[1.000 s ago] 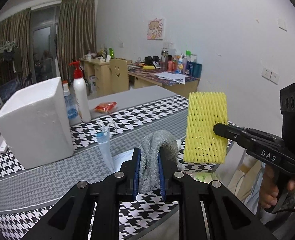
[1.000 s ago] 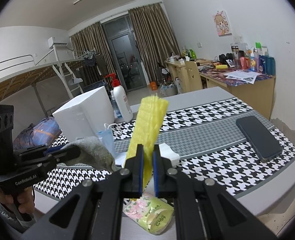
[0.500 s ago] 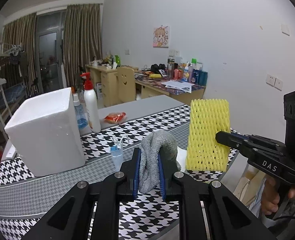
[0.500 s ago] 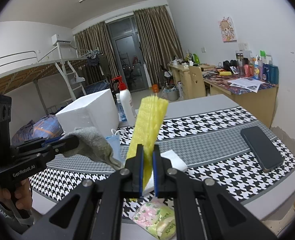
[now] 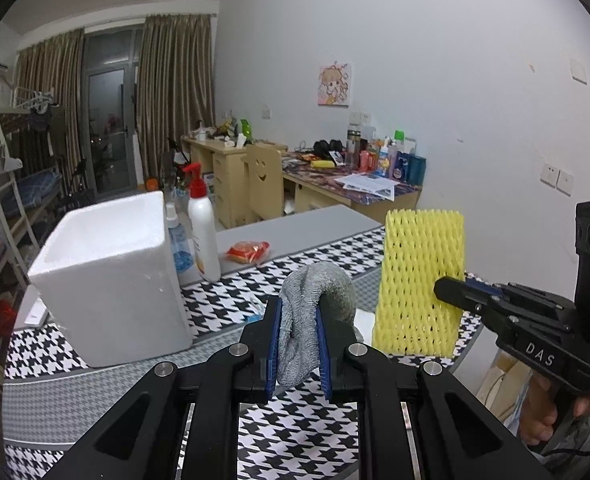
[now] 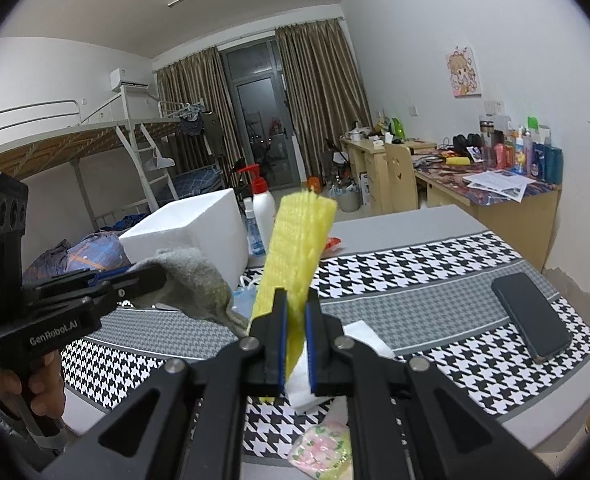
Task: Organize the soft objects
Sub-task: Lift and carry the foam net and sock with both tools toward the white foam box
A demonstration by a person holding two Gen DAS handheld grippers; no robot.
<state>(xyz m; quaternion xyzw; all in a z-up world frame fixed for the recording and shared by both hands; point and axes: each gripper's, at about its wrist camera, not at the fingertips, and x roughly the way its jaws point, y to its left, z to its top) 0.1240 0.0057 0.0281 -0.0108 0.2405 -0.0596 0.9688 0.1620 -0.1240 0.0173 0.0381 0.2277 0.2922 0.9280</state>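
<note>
**newbie_q:** Quick check, where are we on the "organize soft objects" thing?

**rigwatcher:** Mid-carry, I'd say. The left gripper (image 5: pixel 298 344) has its blue pads pinched tight on a grey cloth (image 5: pixel 315 300), which bulges up over the fingers and hangs lifted off the table (image 5: pixel 95 400). The right gripper (image 6: pixel 295 340) is clamped narrow on a yellow foam net sleeve (image 6: pixel 299 248), held upright in the air. In the left wrist view that sleeve sits at about 3 o'clock from the cloth, near but not touching.

**newbie_q:** So nothing's put away yet?

**rigwatcher:** Doesn't look like it. My guess is the white foam box (image 5: pixel 111 280), at roughly 10 o'clock from the cloth, is the destination, but I can't see inside it, so can't tell if anything's already in there. Both soft items picked up, both drops left to do. A small pink-green packet (image 6: pixel 323 452) sits at 6 o'clock near the table edge in the right view, possibly another one to sort. The phone (image 6: pixel 531 324) at 3 o'clock just stays out of it.
</note>
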